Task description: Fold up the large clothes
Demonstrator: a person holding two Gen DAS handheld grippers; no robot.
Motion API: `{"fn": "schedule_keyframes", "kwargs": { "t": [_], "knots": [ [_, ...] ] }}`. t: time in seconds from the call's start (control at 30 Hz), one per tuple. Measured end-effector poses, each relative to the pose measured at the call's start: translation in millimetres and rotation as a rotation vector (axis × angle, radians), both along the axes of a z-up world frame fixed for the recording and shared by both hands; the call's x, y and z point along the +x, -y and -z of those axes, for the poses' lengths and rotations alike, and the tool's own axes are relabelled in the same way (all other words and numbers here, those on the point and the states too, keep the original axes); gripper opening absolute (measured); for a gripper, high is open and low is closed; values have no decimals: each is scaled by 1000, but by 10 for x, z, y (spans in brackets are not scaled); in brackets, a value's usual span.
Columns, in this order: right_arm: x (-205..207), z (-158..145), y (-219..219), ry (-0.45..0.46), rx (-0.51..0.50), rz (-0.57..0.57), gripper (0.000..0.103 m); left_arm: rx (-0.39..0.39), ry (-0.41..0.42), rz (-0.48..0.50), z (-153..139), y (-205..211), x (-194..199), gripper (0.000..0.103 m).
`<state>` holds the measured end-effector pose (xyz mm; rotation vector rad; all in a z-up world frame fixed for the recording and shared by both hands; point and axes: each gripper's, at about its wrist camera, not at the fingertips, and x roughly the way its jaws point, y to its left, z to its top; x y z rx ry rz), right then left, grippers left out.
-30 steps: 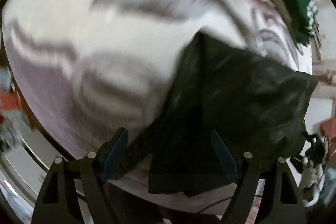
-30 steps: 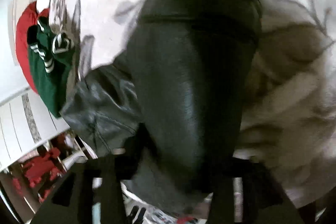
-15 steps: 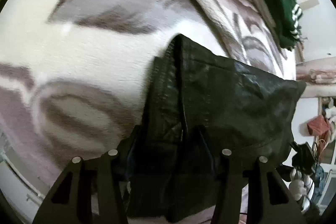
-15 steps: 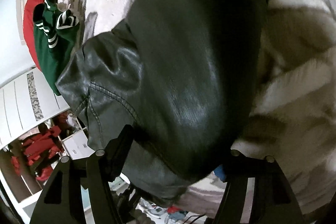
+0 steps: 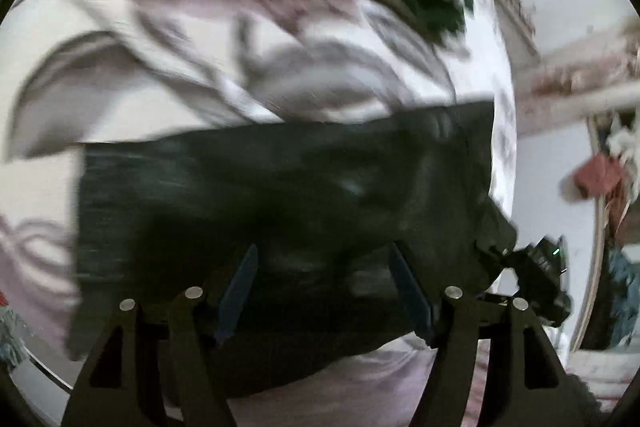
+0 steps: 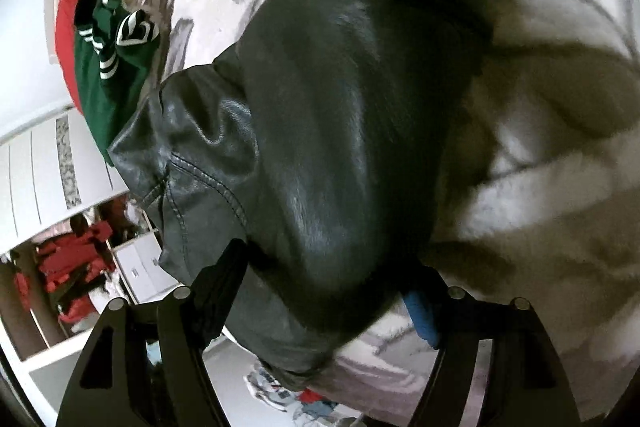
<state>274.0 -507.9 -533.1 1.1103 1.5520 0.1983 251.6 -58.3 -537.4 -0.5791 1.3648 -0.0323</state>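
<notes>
A black leather jacket [image 5: 280, 195] lies folded on a white and grey patterned blanket [image 5: 160, 67] on a bed. In the left wrist view my left gripper [image 5: 324, 287] is open, its blue-padded fingers [image 5: 240, 283] spread just above the jacket's near edge; the frame is blurred. In the right wrist view the jacket [image 6: 340, 107] fills the centre, collar at the top. My right gripper [image 6: 328, 287] is open, its fingers astride the jacket's near fold, the right blue pad [image 6: 420, 311] showing beside the leather.
A folded green garment with white stripes [image 6: 112, 67] lies on a red one [image 6: 68, 19] at the far end of the bed. White cupboards [image 6: 36, 167] and red clothes [image 6: 72, 259] stand past the bed edge. The right gripper's body [image 5: 540, 275] shows in the left view.
My left gripper has opened and let go of the jacket, and its view has swung sideways. My right gripper stays open over the jacket's fold, with little movement.
</notes>
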Motion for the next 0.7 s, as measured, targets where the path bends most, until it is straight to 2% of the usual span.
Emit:
{"fn": "schedule_keyframes", "kwargs": {
  "t": [0.07, 0.13, 0.2, 0.37, 0.5, 0.57, 0.6, 0.7],
  "knots": [
    [63, 43, 0, 4, 19, -9, 75, 39, -58, 41, 262, 277, 138, 66],
    [129, 78, 4, 12, 29, -21, 75, 92, -95, 64, 438, 366, 171, 66],
    [179, 99, -1, 21, 37, -34, 75, 97, -108, 54, 542, 369, 216, 67],
    [317, 211, -48, 36, 66, -64, 78, 125, -126, 70, 599, 399, 251, 68],
    [322, 274, -7, 66, 108, 6, 78, 143, -137, 67, 670, 486, 323, 68],
    [315, 189, -6, 117, 121, 47, 78, 145, -142, 66, 681, 492, 337, 68],
    [330, 90, -1, 180, 139, 79, 78, 144, -140, 64, 693, 505, 360, 68],
    [432, 2, -37, 229, 148, 105, 78, 141, -137, 60, 723, 496, 379, 69]
  ]
}}
